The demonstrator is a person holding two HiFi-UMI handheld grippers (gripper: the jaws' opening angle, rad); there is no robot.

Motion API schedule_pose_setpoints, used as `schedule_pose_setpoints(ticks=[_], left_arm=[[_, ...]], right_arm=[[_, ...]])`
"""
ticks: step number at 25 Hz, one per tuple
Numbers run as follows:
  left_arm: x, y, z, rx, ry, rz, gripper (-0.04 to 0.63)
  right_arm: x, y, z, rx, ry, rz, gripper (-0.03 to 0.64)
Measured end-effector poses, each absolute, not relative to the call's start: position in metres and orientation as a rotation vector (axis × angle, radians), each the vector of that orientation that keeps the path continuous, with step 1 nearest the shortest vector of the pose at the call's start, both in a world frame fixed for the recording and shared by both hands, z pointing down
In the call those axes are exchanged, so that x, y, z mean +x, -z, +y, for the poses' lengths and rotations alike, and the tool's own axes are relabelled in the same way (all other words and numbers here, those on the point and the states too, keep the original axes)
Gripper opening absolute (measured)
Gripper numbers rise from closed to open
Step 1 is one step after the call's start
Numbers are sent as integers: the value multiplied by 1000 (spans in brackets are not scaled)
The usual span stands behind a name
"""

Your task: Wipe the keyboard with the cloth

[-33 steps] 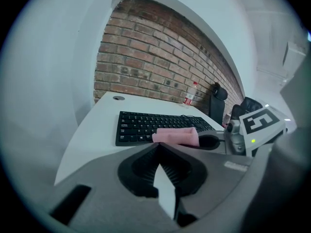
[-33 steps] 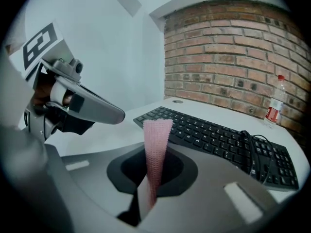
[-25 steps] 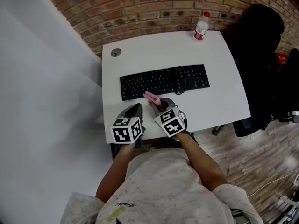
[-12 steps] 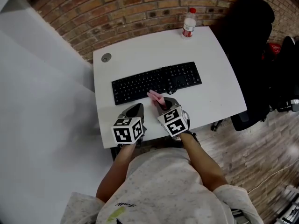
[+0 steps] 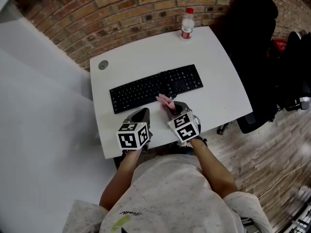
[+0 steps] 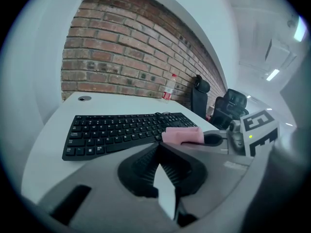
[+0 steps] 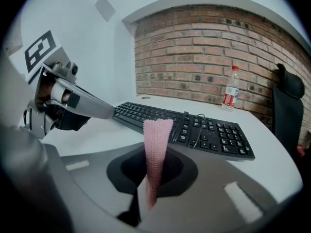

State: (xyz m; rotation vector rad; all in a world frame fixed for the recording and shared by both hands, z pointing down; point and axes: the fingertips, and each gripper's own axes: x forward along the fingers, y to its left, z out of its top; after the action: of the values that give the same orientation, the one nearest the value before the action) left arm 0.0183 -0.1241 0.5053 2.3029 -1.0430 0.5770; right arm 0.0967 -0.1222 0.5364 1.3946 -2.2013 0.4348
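The wipe looks about to begin; the right gripper (image 5: pixel 170 108) has its jaws clamped on the pink cloth (image 7: pixel 156 147), just near of the black keyboard (image 5: pixel 155 87); the left gripper (image 5: pixel 142 114) sits beside it, jaws together, empty; next, the cloth must go far onto the keys.

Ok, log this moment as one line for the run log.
right hand-held gripper: shut on cloth | cloth: at front edge of keyboard | left hand-held gripper: shut, empty | bottle: far edge of table
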Motion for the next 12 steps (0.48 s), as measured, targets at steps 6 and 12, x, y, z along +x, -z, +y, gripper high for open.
schedule_pose_setpoints(ticks=[6, 12], left_arm=[[36, -507, -124, 2320, -596, -1008, -9], [51, -509, -125, 2330, -619, -984, -9]], right_arm=[[120, -535, -120, 1434, -443, -2183, 25], [139, -536, -117, 1459, -458, -2173, 25]])
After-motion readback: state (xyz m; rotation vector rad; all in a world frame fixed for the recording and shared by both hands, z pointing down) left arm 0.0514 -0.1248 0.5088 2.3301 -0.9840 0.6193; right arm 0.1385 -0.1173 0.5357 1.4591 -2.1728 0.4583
